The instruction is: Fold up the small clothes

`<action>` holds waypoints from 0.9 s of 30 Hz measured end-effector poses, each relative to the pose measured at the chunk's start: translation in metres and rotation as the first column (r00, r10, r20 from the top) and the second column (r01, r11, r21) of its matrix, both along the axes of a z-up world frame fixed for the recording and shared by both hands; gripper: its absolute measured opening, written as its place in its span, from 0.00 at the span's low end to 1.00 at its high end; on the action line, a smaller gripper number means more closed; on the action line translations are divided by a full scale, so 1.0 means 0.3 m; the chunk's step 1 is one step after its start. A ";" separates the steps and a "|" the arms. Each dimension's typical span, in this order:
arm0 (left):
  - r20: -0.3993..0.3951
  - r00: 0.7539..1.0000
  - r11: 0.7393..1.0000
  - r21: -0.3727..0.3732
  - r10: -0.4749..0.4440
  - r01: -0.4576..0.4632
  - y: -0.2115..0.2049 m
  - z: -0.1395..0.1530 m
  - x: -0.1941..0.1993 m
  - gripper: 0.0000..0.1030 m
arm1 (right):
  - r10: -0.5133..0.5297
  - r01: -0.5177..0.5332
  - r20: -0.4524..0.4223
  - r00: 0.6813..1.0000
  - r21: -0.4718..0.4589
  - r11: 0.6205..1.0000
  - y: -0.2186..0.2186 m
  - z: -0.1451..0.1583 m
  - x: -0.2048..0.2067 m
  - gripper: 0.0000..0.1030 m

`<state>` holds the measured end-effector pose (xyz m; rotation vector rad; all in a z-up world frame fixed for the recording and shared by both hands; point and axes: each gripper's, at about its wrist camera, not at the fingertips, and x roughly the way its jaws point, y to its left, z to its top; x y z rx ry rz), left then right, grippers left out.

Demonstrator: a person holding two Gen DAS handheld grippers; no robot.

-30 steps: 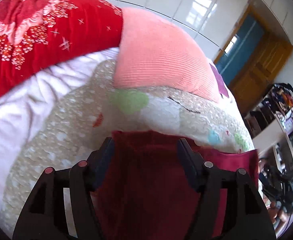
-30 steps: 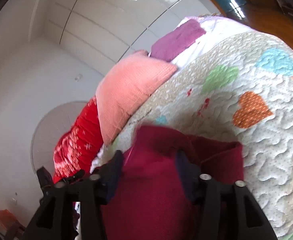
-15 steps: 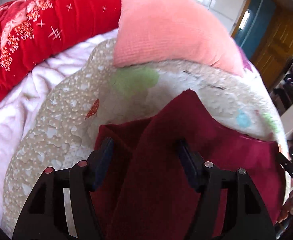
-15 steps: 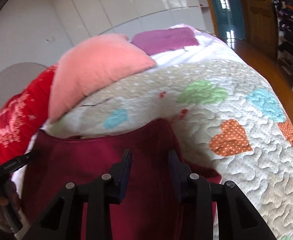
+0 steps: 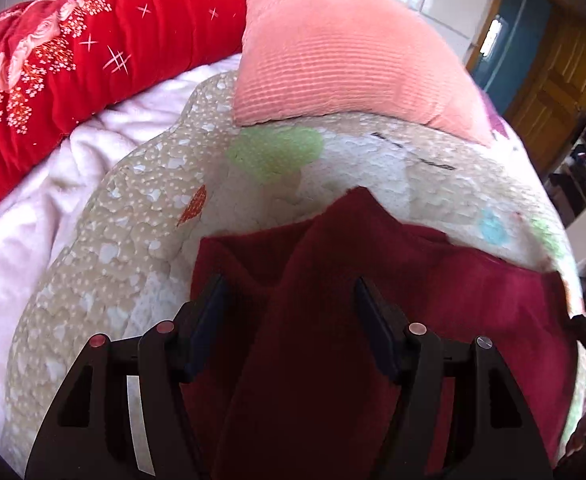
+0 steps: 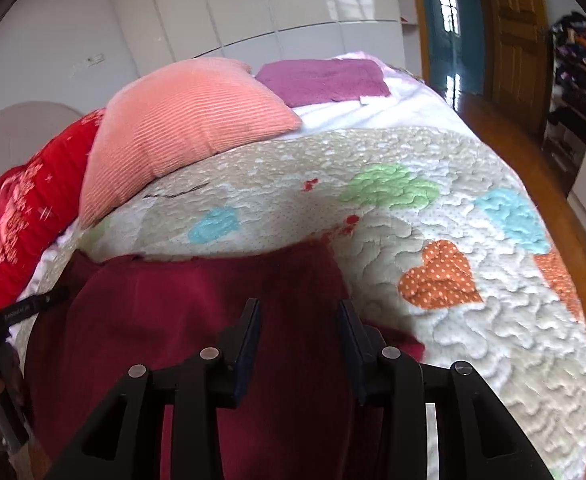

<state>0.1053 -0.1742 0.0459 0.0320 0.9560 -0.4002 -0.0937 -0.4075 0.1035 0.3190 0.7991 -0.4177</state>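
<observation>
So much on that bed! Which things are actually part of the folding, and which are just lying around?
In the job:
- dark red garment
- left claw
- right claw

Just lying about:
- pink pillow
- red blanket
- purple cloth
- heart quilt, which is only the work surface

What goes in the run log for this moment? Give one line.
task: fold small clothes | dark red garment on quilt | left gripper: open | right gripper: open | fold unfinished
</observation>
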 end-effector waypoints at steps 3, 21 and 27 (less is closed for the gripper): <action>0.011 0.999 0.999 -0.026 -0.039 0.039 0.019 0.024 -0.085 0.64 | 0.025 -0.025 -0.003 1.000 -0.045 0.999 0.073 0.039 -0.068 0.39; 0.063 0.994 0.996 0.022 -0.092 0.091 0.122 0.046 -0.382 0.64 | 0.014 -0.023 -0.128 0.992 -0.070 0.997 0.232 -0.047 -0.124 0.41; 0.055 0.995 0.997 0.013 -0.078 0.077 0.137 0.050 -0.410 0.64 | 0.045 -0.050 -0.076 0.996 -0.055 0.997 0.311 0.007 -0.186 0.43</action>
